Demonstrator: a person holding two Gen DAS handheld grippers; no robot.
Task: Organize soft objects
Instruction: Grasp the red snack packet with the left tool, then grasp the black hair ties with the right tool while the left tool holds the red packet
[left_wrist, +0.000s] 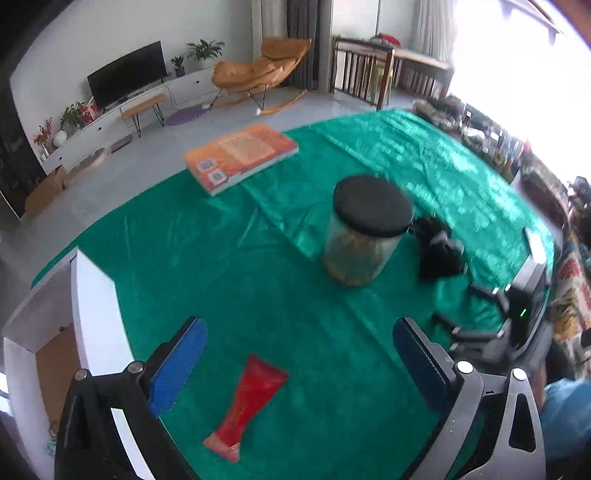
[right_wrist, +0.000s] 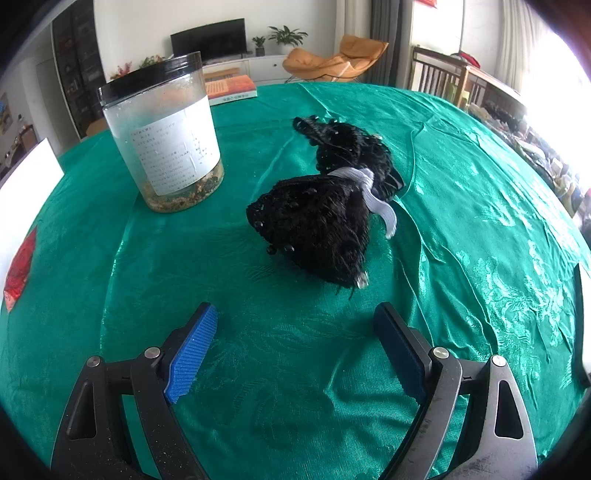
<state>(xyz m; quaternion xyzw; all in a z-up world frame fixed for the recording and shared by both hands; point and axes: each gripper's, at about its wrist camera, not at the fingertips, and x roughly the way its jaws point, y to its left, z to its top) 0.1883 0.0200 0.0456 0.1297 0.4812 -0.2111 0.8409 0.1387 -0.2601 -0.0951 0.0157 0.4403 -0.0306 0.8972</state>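
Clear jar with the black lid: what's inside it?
The jar holds a shallow layer of brownish, crumbly bits at the bottom; above that it looks empty. Its white label and frosted wall hide the rest.

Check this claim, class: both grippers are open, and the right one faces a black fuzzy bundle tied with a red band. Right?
Wrong in one detail: the band around the black fuzzy bundle is white, not red, as the right wrist view shows. The left gripper and right gripper are both open.

glossy green satin tablecloth (right_wrist: 461, 206), fuzzy black yarn bundle (right_wrist: 317, 221)
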